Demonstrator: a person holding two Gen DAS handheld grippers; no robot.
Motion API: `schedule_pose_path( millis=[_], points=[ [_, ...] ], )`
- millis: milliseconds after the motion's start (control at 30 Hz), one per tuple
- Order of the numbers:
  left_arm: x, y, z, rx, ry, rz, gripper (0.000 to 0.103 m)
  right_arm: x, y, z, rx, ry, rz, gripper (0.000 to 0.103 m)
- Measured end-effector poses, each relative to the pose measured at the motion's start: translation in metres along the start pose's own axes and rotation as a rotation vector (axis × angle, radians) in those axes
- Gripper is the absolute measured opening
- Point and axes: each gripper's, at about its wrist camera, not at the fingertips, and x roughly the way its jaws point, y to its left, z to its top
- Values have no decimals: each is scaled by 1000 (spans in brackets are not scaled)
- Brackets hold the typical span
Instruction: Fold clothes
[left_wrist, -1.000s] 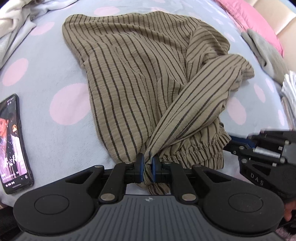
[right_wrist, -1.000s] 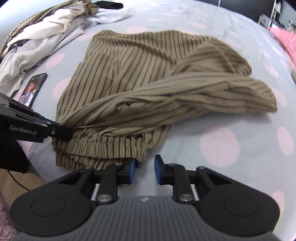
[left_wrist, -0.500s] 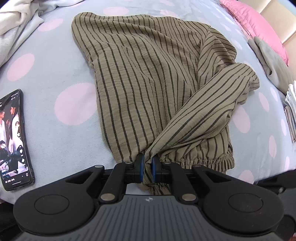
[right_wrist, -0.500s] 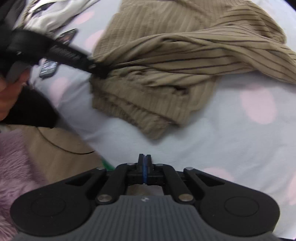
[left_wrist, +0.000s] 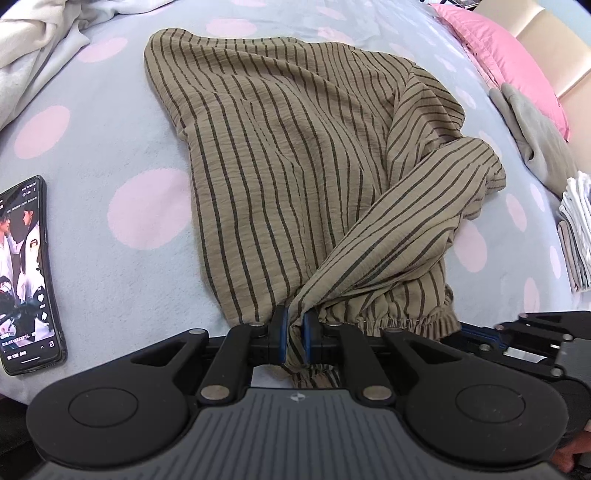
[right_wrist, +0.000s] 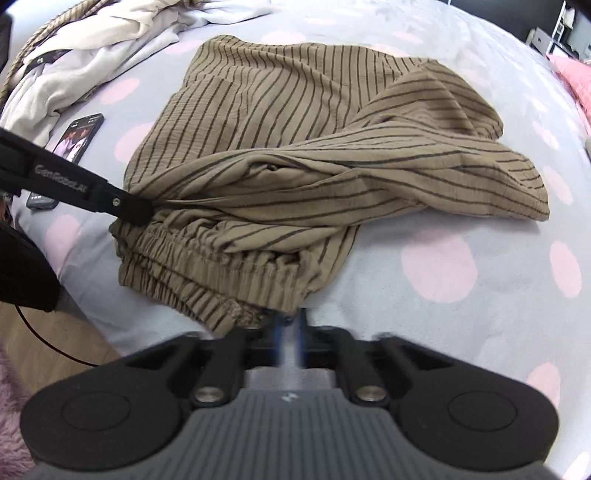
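A: Bedsheet (left_wrist: 110, 122), polka-dot, is the work surface. Left gripper (left_wrist: 293, 334) clamps trousers (left_wrist: 295, 166) at the waistband corner, likely pinning it for a fold.

B: Right gripper (right_wrist: 291, 328)?

A: At the other waistband end, slightly parted, blurred; nothing gripped that I can see. Trousers spread mid-bed, one leg thrown back across. Phone (left_wrist: 26, 273) left; laundry (right_wrist: 92, 55) farther back.

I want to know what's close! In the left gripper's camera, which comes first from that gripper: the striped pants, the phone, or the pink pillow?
1. Striped pants: pinched in the left gripper, so touching.
2. Phone: lying to the left on the dotted blanket, screen lit.
3. Pink pillow: far off at the upper right, past the pants.
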Motion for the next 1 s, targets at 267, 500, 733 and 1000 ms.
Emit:
schedule_pose_path(
  millis=[267,500,733,1000],
  points=[
    [0,-2,4,-1,5,6,7,7,9,-11,-55,127,109,2],
    [-12,0,3,-7,16,-17,7,20,13,-12,-72,178,105,1],
    [6,2,-3,-2,85,14,7,18,7,-11,-40,186,90,1],
    [21,-8,1,47,100,82,14,5,-15,0,41,150,-15,33]
  ],
)
